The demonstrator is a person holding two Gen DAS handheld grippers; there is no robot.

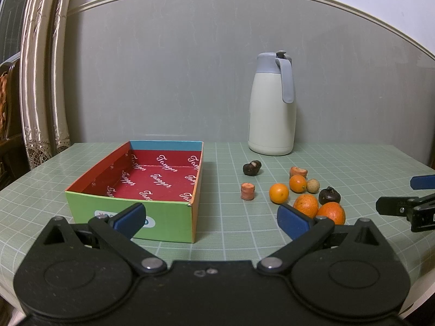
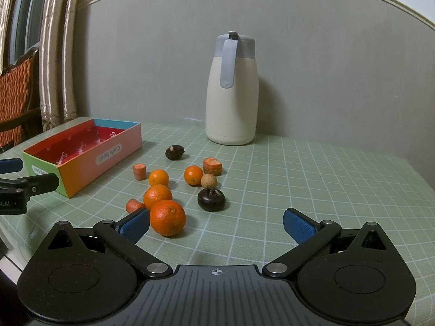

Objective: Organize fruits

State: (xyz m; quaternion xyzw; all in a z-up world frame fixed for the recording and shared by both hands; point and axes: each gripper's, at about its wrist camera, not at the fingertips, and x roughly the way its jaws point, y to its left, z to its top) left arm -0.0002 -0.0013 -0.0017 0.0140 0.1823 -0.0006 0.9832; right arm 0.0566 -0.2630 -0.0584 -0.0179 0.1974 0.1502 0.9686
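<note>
A colourful open box (image 1: 127, 206) (image 2: 81, 163) with a red, empty inside sits on the left of the green grid mat. Right of it lie several fruits: two large oranges (image 2: 167, 218) (image 1: 331, 212), two small oranges (image 2: 158, 177) (image 1: 278, 193), two dark mangosteens (image 2: 211, 199) (image 1: 252, 167), a tan longan (image 2: 208, 181) and carrot pieces (image 2: 139, 171) (image 1: 247, 191). My left gripper (image 1: 212, 218) is open and empty, in front of the box. My right gripper (image 2: 216, 224) is open and empty, just before the nearest large orange.
A cream thermos jug (image 1: 272, 106) (image 2: 232, 92) with a grey lid stands at the back against the grey wall. Curtains (image 1: 40, 81) hang at the left. The table edge (image 2: 8, 260) runs close on the left in the right wrist view.
</note>
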